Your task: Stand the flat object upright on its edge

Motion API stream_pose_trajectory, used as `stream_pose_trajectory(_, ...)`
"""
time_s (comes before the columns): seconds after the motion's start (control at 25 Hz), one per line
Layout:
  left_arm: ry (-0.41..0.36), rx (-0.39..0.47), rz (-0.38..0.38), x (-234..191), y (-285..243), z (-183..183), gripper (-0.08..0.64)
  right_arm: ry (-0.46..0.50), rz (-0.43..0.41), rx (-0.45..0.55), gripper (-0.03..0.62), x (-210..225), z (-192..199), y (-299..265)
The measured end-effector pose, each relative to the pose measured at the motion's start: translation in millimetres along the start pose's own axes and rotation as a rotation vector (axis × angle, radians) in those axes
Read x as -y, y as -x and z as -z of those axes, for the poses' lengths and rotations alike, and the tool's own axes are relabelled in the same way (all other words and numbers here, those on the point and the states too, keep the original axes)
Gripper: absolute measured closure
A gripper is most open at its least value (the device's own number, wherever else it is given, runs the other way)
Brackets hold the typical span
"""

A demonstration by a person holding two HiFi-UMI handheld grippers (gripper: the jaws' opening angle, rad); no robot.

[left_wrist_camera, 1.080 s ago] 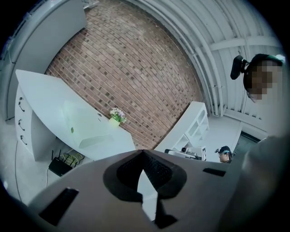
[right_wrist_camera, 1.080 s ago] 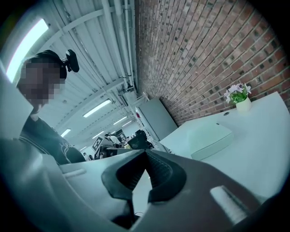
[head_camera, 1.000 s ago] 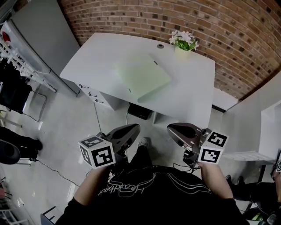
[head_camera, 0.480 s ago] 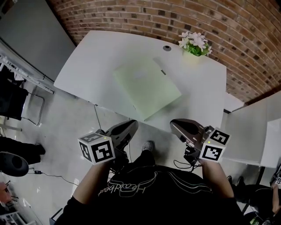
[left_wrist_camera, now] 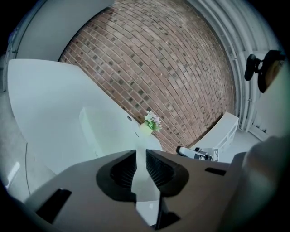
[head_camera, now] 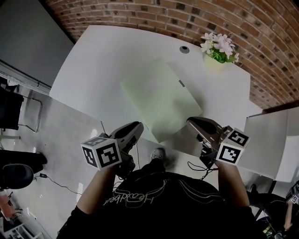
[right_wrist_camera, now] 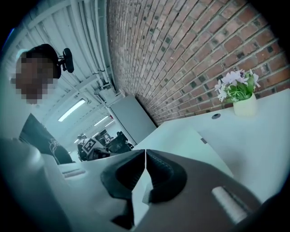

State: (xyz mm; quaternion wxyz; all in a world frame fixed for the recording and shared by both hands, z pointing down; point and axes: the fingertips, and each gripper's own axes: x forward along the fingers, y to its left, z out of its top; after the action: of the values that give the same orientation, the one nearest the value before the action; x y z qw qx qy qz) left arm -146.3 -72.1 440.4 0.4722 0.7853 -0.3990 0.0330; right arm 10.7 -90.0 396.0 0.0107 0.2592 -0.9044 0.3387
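Where the right claw (right_wrist_camera: 145, 152) looms, the flat object (right_wrist_camera: 186, 140) is partly hidden.

The white table (head_camera: 117, 56) is seen in the head view from high above, steeply downward and from some way off, with the brick wall (head_camera: 163, 14) along the top. The left gripper view is taken from low by the table's near edge, facing across it toward the wall. The right gripper view is set low and nearer, turned leftward along the wall. The pale green flat object (head_camera: 159, 95) and the potted flowers (head_camera: 217, 50) are shared by all three views.
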Motion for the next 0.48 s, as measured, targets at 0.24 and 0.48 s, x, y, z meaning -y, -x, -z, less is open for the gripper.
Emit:
stream_pose_trajectory(0.24, 0.082, -0.02, -0.061, -38, -15, -10, 0.469, 0.022, 0.039, -0.02, 0.537, 32, -14, -18)
stream_pose_trajectory(0.48, 0.146, 0.009, -0.122, -62, -21, -12, 0.397, 0.052, 0.068, -0.057, 0.497, 58, -26, -25)
